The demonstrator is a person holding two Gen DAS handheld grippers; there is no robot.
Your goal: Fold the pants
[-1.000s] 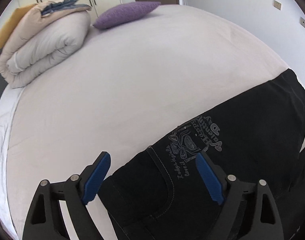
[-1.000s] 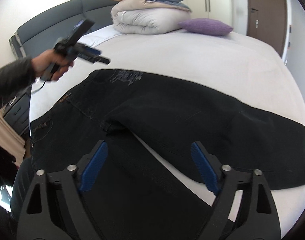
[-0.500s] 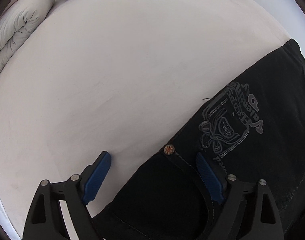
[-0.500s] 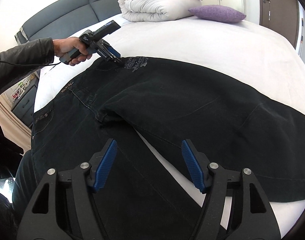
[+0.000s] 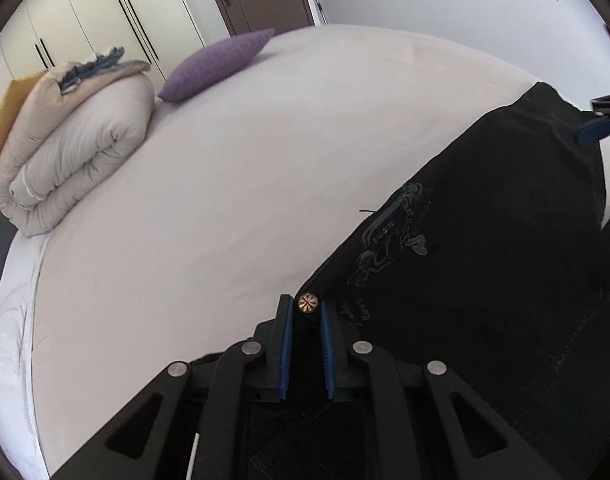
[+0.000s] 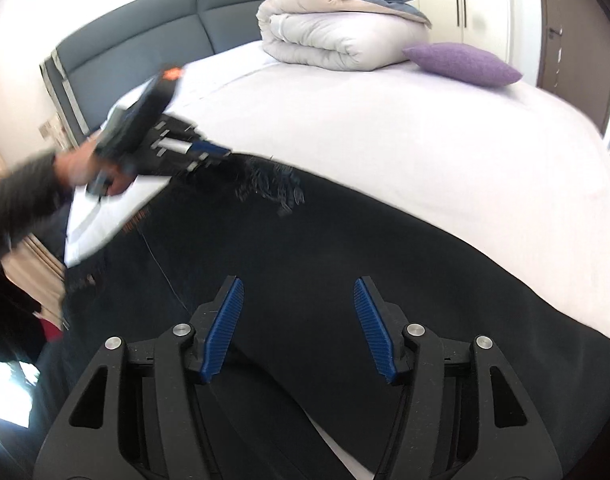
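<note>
Two grippers work over black pants [image 6: 345,264] spread across a white bed [image 5: 233,184]. The left gripper [image 5: 306,308] pinches the waistband; the right gripper [image 6: 299,292] hovers, jaws closing on nothing. Far off: rolled duvet [image 5: 73,148], purple pillow [image 5: 221,64], wardrobe doors [image 5: 117,12].

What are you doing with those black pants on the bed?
A person is starting to fold the black pants spread on the bed. The left gripper is shut on the waistband corner, beside the button. The right gripper hovers over the legs, its jaws closing, nothing gripped yet. The pants aren't folded yet.
</note>
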